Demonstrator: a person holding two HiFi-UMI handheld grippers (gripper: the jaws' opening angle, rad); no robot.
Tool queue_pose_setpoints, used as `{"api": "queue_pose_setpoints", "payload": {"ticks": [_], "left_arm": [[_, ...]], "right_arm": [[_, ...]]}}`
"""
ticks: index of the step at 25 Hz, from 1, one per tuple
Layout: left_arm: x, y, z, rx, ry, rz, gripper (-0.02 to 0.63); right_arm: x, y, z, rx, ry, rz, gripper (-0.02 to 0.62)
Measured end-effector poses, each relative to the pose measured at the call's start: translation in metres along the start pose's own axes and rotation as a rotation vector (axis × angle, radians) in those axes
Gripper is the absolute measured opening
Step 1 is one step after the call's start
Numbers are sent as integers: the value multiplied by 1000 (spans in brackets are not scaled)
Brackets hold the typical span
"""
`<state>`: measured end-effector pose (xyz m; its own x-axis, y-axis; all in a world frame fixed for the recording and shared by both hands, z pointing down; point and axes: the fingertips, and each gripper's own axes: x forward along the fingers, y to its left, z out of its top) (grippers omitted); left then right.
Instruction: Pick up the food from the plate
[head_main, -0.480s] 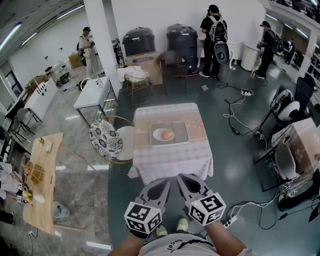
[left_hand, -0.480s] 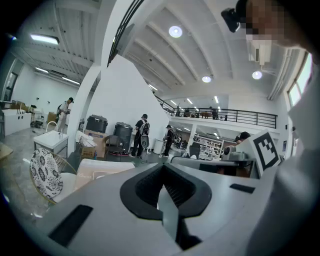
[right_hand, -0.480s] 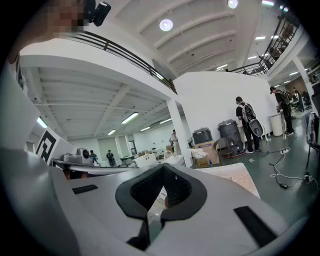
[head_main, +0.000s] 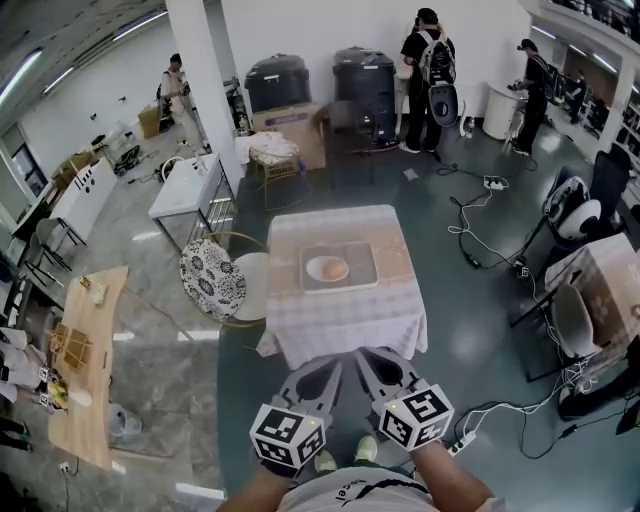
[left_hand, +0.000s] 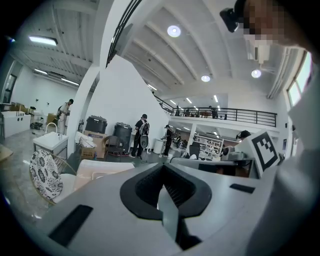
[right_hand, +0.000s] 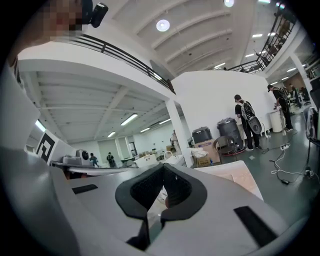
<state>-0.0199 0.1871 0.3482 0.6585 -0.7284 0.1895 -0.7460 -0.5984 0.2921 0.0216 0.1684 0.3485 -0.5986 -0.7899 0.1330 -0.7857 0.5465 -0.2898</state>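
On the table (head_main: 340, 318) ahead, the food (head_main: 333, 268), a pale orange roundish lump, lay on a white plate (head_main: 313, 268) set on a grey tray (head_main: 362, 264) at mid-table. It was slightly wider across than deep, long axis roughly left-right; no end could be told as pointing. Left gripper (head_main: 322, 372): jaws together, nothing between them. Right gripper (head_main: 373, 360): jaws likewise together, empty. Both were held side by side close to the body, near level, well short of the table and touching nothing. Table under a pale checked cloth; chair (head_main: 212, 280) with patterned cushion just left of it. Floor grey-green and glossy, cables (head_main: 480, 245) to the right, white pillar (head_main: 205, 80) and two black bins (head_main: 320, 80) behind, people standing at the far wall.
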Motion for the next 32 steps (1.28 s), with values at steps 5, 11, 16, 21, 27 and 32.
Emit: {"api": "queue_pose_setpoints", "payload": {"ticks": [5, 11, 16, 21, 27, 32], "left_arm": [[4, -2, 0, 7, 2, -4, 5], [17, 6, 14, 45, -25, 4, 5], [30, 17, 23, 49, -47, 25, 5], [45, 20, 27, 45, -50, 48, 5], [54, 19, 28, 43, -62, 87, 5], [61, 18, 28, 45, -65, 102, 5]], "right_arm": [[-3, -6, 4, 31, -24, -2, 14], [8, -17, 19, -36, -48, 11, 14], [12, -30, 29, -44, -67, 10, 14], [13, -44, 35, -13, -82, 15, 14], [13, -56, 40, -15, -94, 31, 14], [12, -64, 41, -18, -91, 34, 14]]}}
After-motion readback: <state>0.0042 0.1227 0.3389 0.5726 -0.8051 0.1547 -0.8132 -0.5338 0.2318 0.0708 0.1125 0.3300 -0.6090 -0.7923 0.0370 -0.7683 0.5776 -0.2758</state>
